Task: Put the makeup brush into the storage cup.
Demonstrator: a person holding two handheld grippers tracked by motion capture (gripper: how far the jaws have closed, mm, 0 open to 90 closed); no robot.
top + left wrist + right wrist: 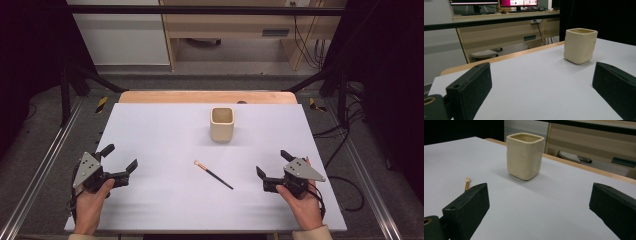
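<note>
Both hands come in at the near edge of the table, each holding a pair of tongs with its jaws spread wide and nothing between them. Between them lies the brush (213, 174), flat on the white table top (160, 130), a thin dark handle with a pale tip. It lies on a slant, the pale tip toward the far left and the handle end toward the near right. It touches neither pair of tongs. The right gripper (273, 165) is the nearer of the two, near the handle end but apart from it; in the right gripper view the pale tip (467, 180) peeps out just beyond the left-hand jaw. The left gripper (119, 157) sits well apart from the brush, out by the table's left side. Farther back, beyond the brush's pale tip, a cream square cup (222, 124) stands upright and alone, and both gripper views look toward it.
</note>
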